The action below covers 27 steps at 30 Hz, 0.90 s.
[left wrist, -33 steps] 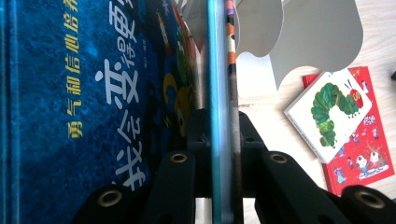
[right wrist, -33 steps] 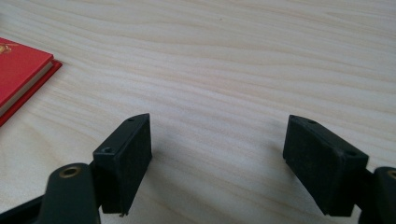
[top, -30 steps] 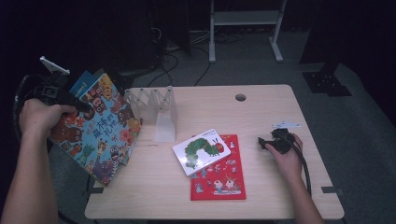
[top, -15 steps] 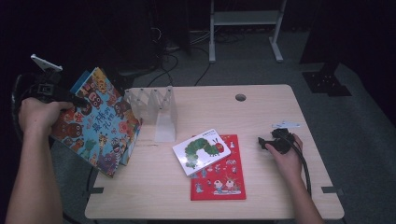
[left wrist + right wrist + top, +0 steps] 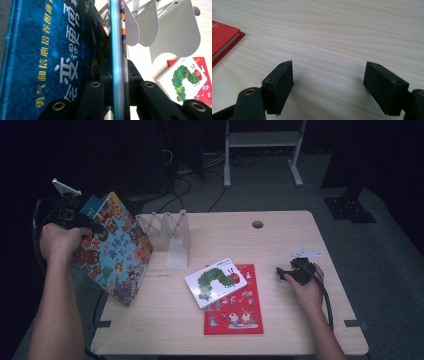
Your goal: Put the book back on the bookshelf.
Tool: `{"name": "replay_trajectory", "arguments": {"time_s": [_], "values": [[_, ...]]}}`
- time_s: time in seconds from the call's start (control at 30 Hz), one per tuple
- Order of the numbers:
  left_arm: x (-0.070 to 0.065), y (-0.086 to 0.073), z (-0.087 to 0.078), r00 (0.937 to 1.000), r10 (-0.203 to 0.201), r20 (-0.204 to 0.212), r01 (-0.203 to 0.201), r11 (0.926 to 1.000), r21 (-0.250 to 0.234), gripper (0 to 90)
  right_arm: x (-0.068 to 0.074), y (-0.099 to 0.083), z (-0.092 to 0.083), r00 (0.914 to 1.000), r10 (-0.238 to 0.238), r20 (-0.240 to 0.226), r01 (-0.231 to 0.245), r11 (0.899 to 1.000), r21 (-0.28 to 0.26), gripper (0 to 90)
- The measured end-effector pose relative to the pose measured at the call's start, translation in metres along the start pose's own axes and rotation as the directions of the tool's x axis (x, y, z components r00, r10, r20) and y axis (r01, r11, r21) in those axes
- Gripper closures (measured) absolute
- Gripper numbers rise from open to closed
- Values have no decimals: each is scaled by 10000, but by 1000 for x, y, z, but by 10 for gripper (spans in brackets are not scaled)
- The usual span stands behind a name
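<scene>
Dark room, pale bench (image 5: 280,240). Left tool (image 5: 75,217), clamped on the book (image 5: 112,247), has moved it slightly left, still beside the rack (image 5: 170,232). Right tool (image 5: 287,272) rests, apart.

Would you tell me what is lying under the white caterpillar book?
The caterpillar book lies on the red book, overlapping its upper left corner and partly the table. The red cover beneath that overlap is hidden.

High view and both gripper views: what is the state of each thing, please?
Left hand-held gripper: shut on the blue picture book.
Blue picture book: closed, held tilted at the table's left edge.
Right hand-held gripper: open, holding nothing, low over the table.
Caterpillar book: closed, lying flat, overlapping the red book.
Red book: closed, lying flat.
Book rack: standing, no books in it.
</scene>
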<state>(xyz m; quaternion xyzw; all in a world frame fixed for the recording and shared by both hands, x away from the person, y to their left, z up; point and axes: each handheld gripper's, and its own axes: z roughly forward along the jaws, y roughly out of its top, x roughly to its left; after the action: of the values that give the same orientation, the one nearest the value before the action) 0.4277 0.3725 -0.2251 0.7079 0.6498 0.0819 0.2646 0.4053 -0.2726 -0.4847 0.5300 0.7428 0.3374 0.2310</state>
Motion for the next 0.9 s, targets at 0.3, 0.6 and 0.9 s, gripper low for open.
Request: {"name": "replay_trajectory", "arguments": {"time_s": [0.3,0.6,0.9], "values": [[-6,1,20,10000,12,-95,-10,9998,223,798,0,0,0,10000,3,0,-3,10000,4,226],[3,-2,14,9997,-232,99,229,9995,229,799,0,0,0,10000,3,1,-3,10000,2,226],[3,-2,0,9993,-378,-66,378,9992,-143,798,0,0,0,10000,3,3,-3,10000,1,226]]}}
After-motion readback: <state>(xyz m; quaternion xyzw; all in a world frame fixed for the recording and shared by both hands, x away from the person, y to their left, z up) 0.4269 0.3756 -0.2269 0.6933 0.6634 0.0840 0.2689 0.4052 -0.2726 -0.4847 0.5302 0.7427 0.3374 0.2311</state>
